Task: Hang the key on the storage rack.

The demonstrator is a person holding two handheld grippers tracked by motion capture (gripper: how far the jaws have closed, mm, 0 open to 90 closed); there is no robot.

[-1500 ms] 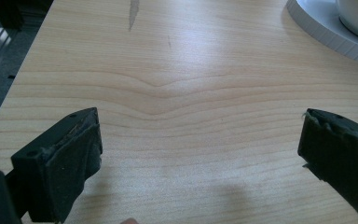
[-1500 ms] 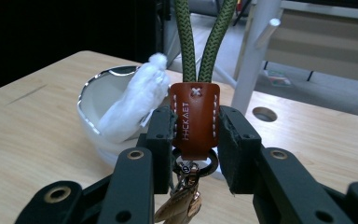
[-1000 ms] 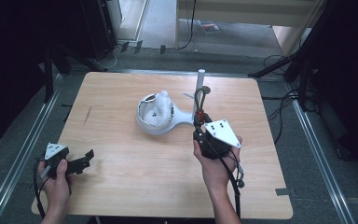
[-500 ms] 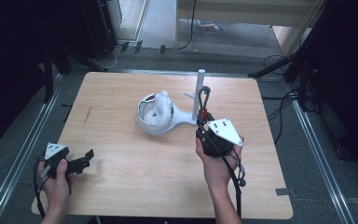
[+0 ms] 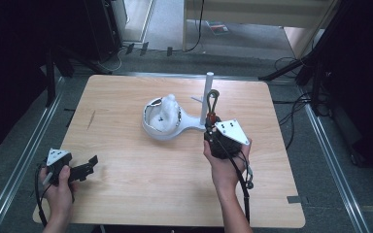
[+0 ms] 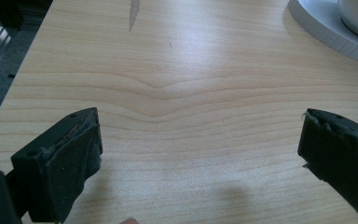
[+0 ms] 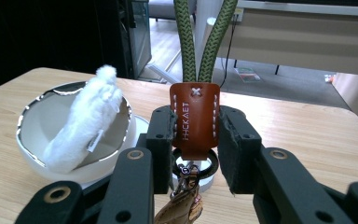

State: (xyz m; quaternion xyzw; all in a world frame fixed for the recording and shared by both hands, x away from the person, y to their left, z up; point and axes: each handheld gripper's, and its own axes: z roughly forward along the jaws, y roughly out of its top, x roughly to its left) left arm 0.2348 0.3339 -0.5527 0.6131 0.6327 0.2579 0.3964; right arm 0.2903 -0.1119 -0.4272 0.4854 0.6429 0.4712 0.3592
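Right now the right claw (image 7: pixel 196 154) is clamped on the brown leather tab (image 7: pixel 195 119) of a keychain, its green cord loop (image 5: pixel 213 99) standing up just beside the white post (image 5: pixel 207 97) of the stand (image 5: pixel 167 131). A metal ring (image 7: pixel 193 168) & clip hang below the tab, between the jaws. White fluffy thing (image 7: pixel 86 119) sits in the stand's bowl, apart from the keychain.

Step in hand looks like hanging the loop over the post. To do it well: keep the tab pinched firm, lift till the loop clears the post top, center the opening over it, then lower straight; don't bump the post or the stand may shift.

Left claw (image 6: pixel 196 158) rests w/ jaws wide open, nothing between, low over the table (image 5: pixel 126 194) at its near-left corner.

Vs a sec ago: right hand has crept slightly toward the post, loop now closer to it; grip unchanged. Left hand same spot.
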